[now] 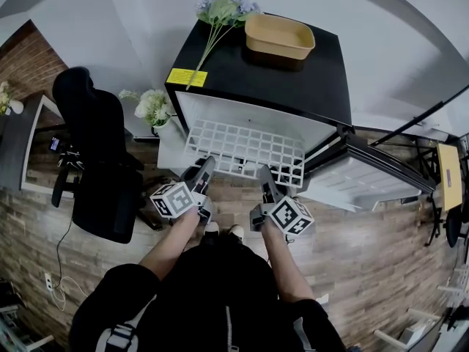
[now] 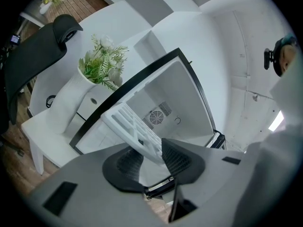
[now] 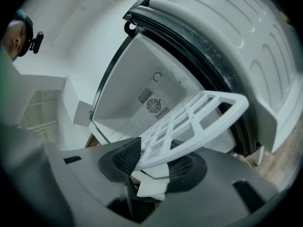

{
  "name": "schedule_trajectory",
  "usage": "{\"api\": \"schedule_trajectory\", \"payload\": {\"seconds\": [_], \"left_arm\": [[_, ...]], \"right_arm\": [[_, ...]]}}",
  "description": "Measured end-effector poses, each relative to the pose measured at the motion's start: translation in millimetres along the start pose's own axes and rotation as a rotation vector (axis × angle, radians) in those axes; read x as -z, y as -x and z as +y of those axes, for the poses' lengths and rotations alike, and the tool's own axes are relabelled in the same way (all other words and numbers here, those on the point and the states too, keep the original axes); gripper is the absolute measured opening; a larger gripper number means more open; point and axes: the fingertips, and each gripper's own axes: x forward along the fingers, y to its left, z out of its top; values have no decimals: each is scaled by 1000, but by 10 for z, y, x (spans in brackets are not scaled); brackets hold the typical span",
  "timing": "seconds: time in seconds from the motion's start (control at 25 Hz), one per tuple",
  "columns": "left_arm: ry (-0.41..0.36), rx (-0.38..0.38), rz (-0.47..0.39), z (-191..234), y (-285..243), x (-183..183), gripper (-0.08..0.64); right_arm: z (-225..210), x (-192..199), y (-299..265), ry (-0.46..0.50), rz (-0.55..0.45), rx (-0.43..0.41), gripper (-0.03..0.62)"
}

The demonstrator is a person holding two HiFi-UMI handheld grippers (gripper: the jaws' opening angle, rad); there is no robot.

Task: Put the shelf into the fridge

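Both sets of jaws, left gripper (image 1: 206,169) and right gripper (image 1: 264,178), clamp the white plastic grid shelf (image 1: 242,149) at the open black fridge (image 1: 293,83), mid-frame. Insertion under way; next, likely slide it level inward.

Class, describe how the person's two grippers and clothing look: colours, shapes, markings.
Left gripper and right gripper are grey, each carrying a white cube with black square markers; black ribbed pads line the jaws. The person wears a black top, forearms uncovered.
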Motion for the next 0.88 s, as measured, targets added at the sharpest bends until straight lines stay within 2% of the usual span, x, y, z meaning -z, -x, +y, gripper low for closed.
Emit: {"api": "schedule_trajectory", "payload": {"seconds": [0.88], "left_arm": [[-8,-2,-13,106,-269,-66,126]], "right_arm": [[-115,-123,-257,-4,-11,-1,160]]}}
